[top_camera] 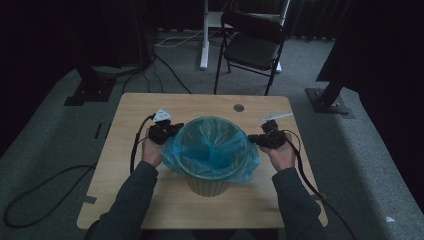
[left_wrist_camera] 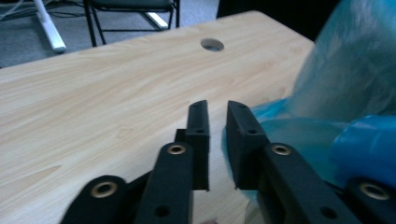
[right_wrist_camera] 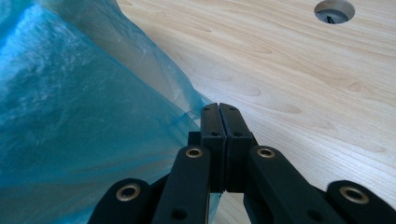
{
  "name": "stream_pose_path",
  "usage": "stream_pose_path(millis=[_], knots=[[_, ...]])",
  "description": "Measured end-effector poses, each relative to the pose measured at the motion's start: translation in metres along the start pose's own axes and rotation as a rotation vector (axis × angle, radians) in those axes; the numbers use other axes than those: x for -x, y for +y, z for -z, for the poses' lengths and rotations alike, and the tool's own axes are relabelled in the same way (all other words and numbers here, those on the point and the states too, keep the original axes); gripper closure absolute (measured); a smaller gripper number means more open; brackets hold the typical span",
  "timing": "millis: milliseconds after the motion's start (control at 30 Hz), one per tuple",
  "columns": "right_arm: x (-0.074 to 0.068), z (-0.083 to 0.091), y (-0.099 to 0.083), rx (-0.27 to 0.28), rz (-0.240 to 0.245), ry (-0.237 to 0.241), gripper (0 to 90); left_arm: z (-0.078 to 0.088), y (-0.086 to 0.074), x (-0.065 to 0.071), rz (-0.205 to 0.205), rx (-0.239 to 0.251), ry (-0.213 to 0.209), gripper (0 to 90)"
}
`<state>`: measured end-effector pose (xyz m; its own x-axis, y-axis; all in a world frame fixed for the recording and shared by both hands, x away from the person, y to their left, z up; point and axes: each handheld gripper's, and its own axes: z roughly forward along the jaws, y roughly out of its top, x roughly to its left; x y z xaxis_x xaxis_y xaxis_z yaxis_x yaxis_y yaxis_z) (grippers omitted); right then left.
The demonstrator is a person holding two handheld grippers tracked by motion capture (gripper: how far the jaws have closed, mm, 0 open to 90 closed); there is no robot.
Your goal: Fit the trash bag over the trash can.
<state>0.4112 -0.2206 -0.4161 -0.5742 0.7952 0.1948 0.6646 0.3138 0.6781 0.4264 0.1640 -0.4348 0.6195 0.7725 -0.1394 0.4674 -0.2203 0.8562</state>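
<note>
The thin blue bag (top_camera: 212, 145) lining the bin (top_camera: 209, 185) is soft, slippery, easily torn; it is best taken at the rim, at 3 and 9 o'clock. The left gripper (left_wrist_camera: 217, 116) has its jaws slightly apart, nothing between; the right gripper (right_wrist_camera: 219, 116) has its jaws pressed together, whether on film cannot be told.

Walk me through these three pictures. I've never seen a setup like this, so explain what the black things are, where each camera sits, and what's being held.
A person sits at a wooden table and holds a hand-operated black clamp, a tool with two jaws, in each hand. The wide picture comes from a camera above the person, looking forward and down. The two close-ups come from small cameras riding on each tool, looking along its jaws.

On the table stands a small bin lined with a blue plastic bag, its edge folded over the rim. The left tool is beside the bag with a narrow gap between its jaws and nothing in it. The right tool is closed; a thin bit of bag film seems to run into its jaws, but that is hard to confirm. A black chair stands beyond.
</note>
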Motion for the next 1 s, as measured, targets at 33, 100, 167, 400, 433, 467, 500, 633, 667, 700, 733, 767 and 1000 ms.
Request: stream_pose_path(millis=[33, 100, 167, 400, 433, 467, 500, 633, 667, 700, 733, 767, 1000], knots=[[0.000, 0.003, 0.000, 0.012, 0.002, 0.004, 89.1, 0.005, 0.001, -0.002, 0.019, 0.015, 0.000, 76.3], [-0.002, 0.008, 0.001, 0.033, 0.009, 0.011, 86.7, 0.014, 0.005, -0.006, 0.038, 0.043, 0.007, 73.4], [-0.004, 0.016, 0.002, 0.060, 0.023, 0.020, 83.8, 0.023, 0.009, -0.010, 0.054, 0.058, 0.007, 70.0], [-0.017, 0.038, 0.002, 0.136, 0.060, 0.033, 71.3, 0.052, 0.015, -0.015, 0.080, 0.120, -0.012, 64.8], [-0.019, 0.040, 0.002, 0.141, 0.065, 0.034, 70.6, 0.057, 0.015, -0.014, 0.077, 0.127, -0.027, 64.4], [-0.021, 0.044, 0.001, 0.148, 0.076, 0.038, 70.3, 0.060, 0.015, -0.012, 0.075, 0.132, -0.036, 63.7], [-0.023, 0.046, 0.001, 0.151, 0.085, 0.042, 70.3, 0.063, 0.015, -0.010, 0.068, 0.135, -0.045, 63.2], [-0.030, 0.053, -0.002, 0.154, 0.118, 0.064, 70.7, 0.075, 0.014, -0.002, 0.039, 0.137, -0.085, 61.1], [-0.032, 0.054, -0.003, 0.156, 0.124, 0.068, 70.8, 0.076, 0.013, 0.000, 0.032, 0.134, -0.091, 60.8], [-0.033, 0.054, -0.004, 0.153, 0.130, 0.072, 70.8, 0.079, 0.013, 0.002, 0.023, 0.126, -0.107, 60.3], [-0.035, 0.055, -0.005, 0.153, 0.136, 0.080, 70.7, 0.081, 0.012, 0.004, 0.018, 0.123, -0.119, 59.8], [-0.036, 0.056, -0.006, 0.153, 0.142, 0.084, 70.7, 0.083, 0.011, 0.005, 0.017, 0.122, -0.133, 59.4], [-0.036, 0.058, -0.016, 0.154, 0.143, 0.112, 69.7, 0.085, 0.000, 0.011, -0.026, 0.054, -0.153, 58.6]])
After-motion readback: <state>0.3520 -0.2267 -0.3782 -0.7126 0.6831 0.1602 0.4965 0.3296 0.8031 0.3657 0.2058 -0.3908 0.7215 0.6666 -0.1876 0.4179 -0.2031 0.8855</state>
